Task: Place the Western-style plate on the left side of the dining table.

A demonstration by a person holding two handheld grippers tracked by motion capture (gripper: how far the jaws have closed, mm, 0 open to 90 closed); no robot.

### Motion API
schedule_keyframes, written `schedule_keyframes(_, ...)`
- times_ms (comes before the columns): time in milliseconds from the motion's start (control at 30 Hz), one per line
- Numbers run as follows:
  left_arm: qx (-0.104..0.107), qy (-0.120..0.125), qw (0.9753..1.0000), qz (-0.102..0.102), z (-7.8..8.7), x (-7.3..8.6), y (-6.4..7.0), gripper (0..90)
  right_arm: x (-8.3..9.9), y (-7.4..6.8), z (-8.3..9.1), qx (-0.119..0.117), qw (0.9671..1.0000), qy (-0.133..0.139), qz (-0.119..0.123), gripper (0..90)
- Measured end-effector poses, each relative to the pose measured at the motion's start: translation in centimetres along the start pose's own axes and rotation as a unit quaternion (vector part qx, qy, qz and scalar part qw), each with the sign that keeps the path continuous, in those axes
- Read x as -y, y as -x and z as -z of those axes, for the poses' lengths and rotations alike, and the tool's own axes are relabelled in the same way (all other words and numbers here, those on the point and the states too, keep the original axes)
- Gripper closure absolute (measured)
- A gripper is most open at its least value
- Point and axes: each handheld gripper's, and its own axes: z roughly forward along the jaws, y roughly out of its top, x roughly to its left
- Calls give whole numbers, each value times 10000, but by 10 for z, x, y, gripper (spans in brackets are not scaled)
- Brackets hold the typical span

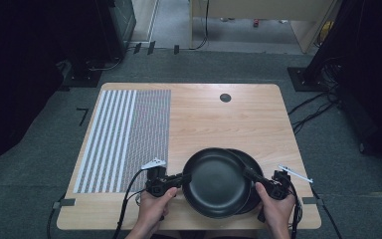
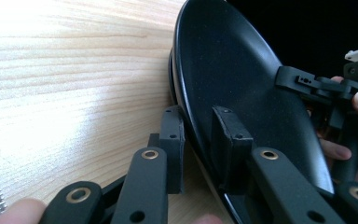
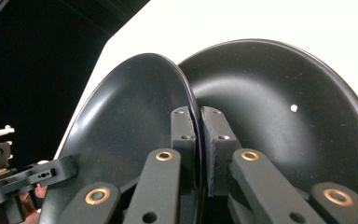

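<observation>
Two black plates sit near the front edge of the wooden surface [image 1: 214,119], toward its right half. The upper plate [image 1: 216,181] overlaps the lower plate [image 1: 252,172], which peeks out to the right and behind it. A striped and meshed mat [image 1: 124,139] covers the left part of the surface, well apart from the plates.

The left gripper [image 1: 179,179] pinches the left rim of the upper plate; in the left gripper view its jaws stand one on each side of the thin rim, one on the inner face and one beneath. The right gripper [image 1: 251,175] pinches the same plate's opposite rim, and in the right gripper view the jaws are pressed nearly together with the rim edge between them, the lower plate [image 3: 279,112] lying just beyond. The upper plate [image 3: 130,130] appears tilted, its right edge raised off the one below.

The plates look stiff and smooth, with a matte finish that is probably slippery under hard jaw pads. They seem moderately light, but may chip or crack if dropped or knocked together. The rim is the only sensible place to hold: thin enough for the jaws, and a pinch on two opposite sides keeps the plate from swinging. A single-sided pinch would likely let it pivot and slip.
</observation>
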Motion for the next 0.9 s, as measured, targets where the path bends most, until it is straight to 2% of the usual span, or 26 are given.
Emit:
schedule_keyframes(267, -24, 180, 9997, 135, 14, -9, -6, 789, 3, -11, -6, -98, 9999, -53, -90, 846)
schedule_keyframes(567, -159, 230, 9996, 36, 34, -23, -10, 790, 4, -26, -20, -241, 9995, -80, -185, 845)
schedule_keyframes(600, -167, 239, 9996, 31, 37, -25, -11, 790, 3, -32, -24, -263, 9994, -87, -190, 844)
schedule_keyframes(667, -164, 280, 9995, 48, 43, -29, -15, 790, 2, -36, -27, -266, 9995, -83, -149, 845)
schedule_keyframes(700, -168, 306, 9994, 55, 50, -33, -18, 791, -1, -43, -32, -282, 9995, -80, -99, 845)
schedule_keyframes(733, -168, 306, 9994, 55, 50, -33, -18, 791, -1, -43, -32, -282, 9995, -80, -99, 845)
schedule_keyframes(767, -203, 341, 9992, 45, 56, -36, -21, 790, -3, -50, -38, -300, 9995, -102, -73, 844)
schedule_keyframes(833, -238, 370, 9990, 33, 61, -38, -24, 789, -4, -53, -41, -303, 9995, -101, -53, 843)
schedule_keyframes(867, -277, 385, 9989, 37, 67, -41, -28, 788, -5, -60, -50, -335, 9993, -133, -45, 842)
schedule_keyframes(900, -277, 385, 9989, 37, 67, -41, -28, 788, -6, -63, -53, -355, 9992, -149, -58, 843)
